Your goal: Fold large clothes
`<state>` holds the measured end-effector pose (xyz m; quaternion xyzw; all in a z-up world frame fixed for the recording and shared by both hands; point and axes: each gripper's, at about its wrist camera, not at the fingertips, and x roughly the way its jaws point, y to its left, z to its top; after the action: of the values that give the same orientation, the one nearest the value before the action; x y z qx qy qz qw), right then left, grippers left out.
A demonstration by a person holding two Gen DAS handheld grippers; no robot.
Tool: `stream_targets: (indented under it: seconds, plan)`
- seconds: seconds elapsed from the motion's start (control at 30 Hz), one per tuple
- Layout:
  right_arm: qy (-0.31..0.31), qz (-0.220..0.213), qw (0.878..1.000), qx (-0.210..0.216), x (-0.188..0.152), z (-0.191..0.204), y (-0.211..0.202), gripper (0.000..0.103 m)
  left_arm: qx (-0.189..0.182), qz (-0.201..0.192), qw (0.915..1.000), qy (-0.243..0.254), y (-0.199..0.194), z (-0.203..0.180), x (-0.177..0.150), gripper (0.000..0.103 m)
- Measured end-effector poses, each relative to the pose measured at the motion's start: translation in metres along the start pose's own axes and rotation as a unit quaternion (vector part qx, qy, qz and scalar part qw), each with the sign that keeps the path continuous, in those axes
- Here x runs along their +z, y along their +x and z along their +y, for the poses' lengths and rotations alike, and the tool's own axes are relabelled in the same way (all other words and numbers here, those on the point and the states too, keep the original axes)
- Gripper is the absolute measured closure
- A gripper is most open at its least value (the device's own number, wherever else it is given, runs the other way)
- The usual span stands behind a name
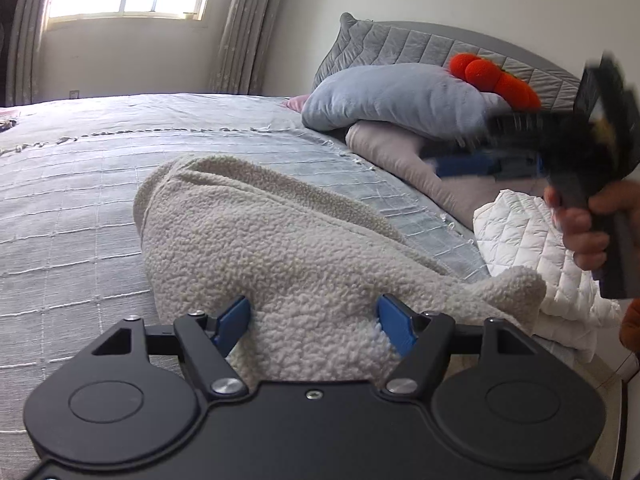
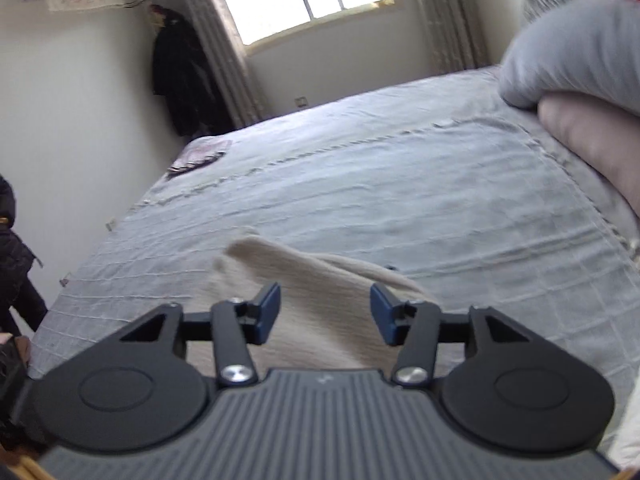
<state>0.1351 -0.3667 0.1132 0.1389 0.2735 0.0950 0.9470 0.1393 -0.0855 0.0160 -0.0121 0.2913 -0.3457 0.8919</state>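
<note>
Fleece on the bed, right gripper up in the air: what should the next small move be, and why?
Probably bring the right gripper back down onto the cream fleece garment and take a free edge. Its jaws stand apart with nothing between them, above the bed cover. The left gripper sits around a thick bunch of fleece, so the garment seems anchored on one side only and still lies bunched, not flat.

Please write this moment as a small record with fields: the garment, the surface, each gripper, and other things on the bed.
garment: cream fleece garment, bunched, lying on the bed
surface: grey bedspread with a stitched grid
left gripper: a fold of the fleece lies between its blue pads, which touch it on both sides
right gripper: lifted above the garment, jaws apart, nothing between them
beside garment: white quilted jacket at the bed edge
head of bed: grey plush pillow resting on a pink pillow
</note>
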Motion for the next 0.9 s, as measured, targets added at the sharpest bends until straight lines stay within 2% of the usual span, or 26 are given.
stream_targets:
  seconds: [0.1, 0.17, 0.3, 0.4, 0.5, 0.63, 0.7, 0.83, 0.9]
  plan:
    - [-0.002, -0.026, 1.000, 0.001, -0.003, 0.033, 0.022, 0.048, 0.010, -0.001, 0.9999, 0.000, 0.001, -0.005, 0.002, 0.033]
    - [-0.005, -0.034, 0.999, -0.017, -0.012, 0.037, 0.039, 0.048, 0.011, 0.001, 0.9999, 0.008, 0.000, -0.008, 0.006, 0.034]
    - [-0.010, -0.030, 0.993, -0.113, -0.042, 0.001, 0.065, 0.048, 0.010, -0.019, 0.9996, 0.020, -0.004, 0.001, 0.026, 0.032]
    - [0.040, -0.009, 0.988, -0.151, -0.060, -0.039, 0.074, 0.048, 0.036, -0.042, 0.9981, 0.029, 0.019, 0.005, 0.050, 0.033]
    - [0.083, -0.012, 0.987, -0.139, -0.075, -0.066, 0.075, 0.048, 0.076, -0.025, 0.9965, 0.026, 0.065, 0.011, 0.061, 0.033]
    - [0.107, -0.008, 0.984, -0.140, -0.087, -0.087, 0.087, 0.042, 0.137, 0.023, 0.9901, 0.023, 0.127, 0.028, 0.047, 0.031]
    - [0.137, 0.003, 0.982, -0.128, -0.088, -0.097, 0.094, 0.039, 0.132, 0.037, 0.9905, -0.001, 0.137, 0.041, 0.048, 0.031]
    - [0.134, 0.029, 0.983, -0.123, -0.081, -0.098, 0.096, 0.031, 0.118, 0.032, 0.9920, -0.031, 0.126, 0.055, 0.055, 0.031]
    - [0.132, 0.047, 0.984, -0.112, -0.077, -0.100, 0.093, 0.022, 0.113, 0.027, 0.9925, -0.037, 0.115, 0.054, 0.055, 0.031]
